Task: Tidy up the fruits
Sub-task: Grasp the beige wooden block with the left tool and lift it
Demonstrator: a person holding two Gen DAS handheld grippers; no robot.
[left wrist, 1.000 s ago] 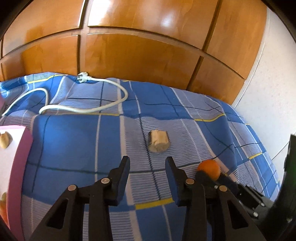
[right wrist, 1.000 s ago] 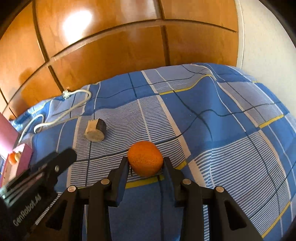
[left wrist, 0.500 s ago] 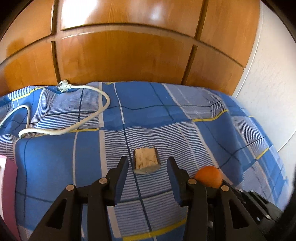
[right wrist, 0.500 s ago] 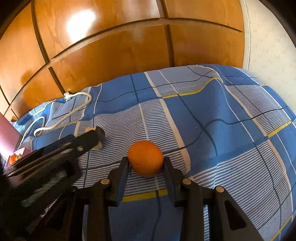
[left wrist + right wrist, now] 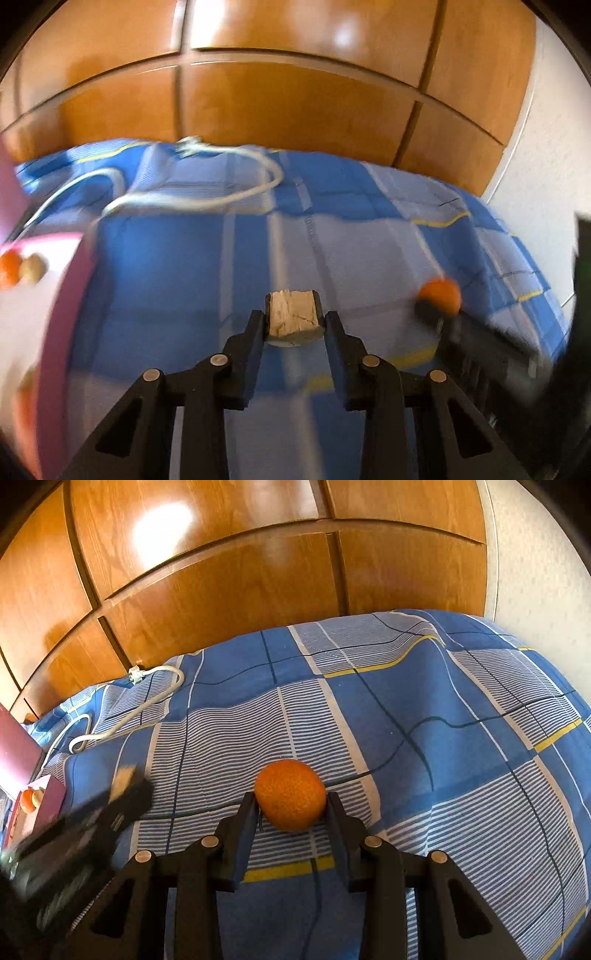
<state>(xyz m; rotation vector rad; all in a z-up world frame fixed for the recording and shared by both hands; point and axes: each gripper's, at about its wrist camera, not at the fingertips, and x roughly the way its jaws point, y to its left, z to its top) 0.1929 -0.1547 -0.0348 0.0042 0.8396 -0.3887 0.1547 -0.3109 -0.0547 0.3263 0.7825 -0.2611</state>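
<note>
Orange [image 5: 290, 794] sits between the two fingers of the right claw [image 5: 291, 805], low over the bed [image 5: 461, 709] with its blue checked cover. Both pads touch the fruit's sides; the claw is clenched on it. Whether the orange is off the cover or resting on it cannot be told from this view.

Pale cut chunk [image 5: 293, 313], fibrous face toward the camera, dark rind at its edges, is between the fingers of the left claw [image 5: 294, 325]. Jaws are closing at this moment and the pads already meet both sides of the chunk. What kind of fruit it is, cannot tell. The left-wrist view is blurred with motion.

Pink tray [image 5: 70, 295] lies at the left edge of the bed, already holding a small orange fruit [image 5: 8, 266] and a tan one [image 5: 33, 267] side by side. White cable [image 5: 125, 716] loops across the far part of the cover, in front of the wooden wardrobe doors [image 5: 236, 576].

Step in hand, as judged: pickup stage, both claws on a piece at once, neither delivered yet.

Next move calls for: finishing the left squeeze before lifting, then carrying leftward to the tray. The left claw is nearer the tray, so it should go first to avoid crossing. The round orange may roll if set down loosely.
</note>
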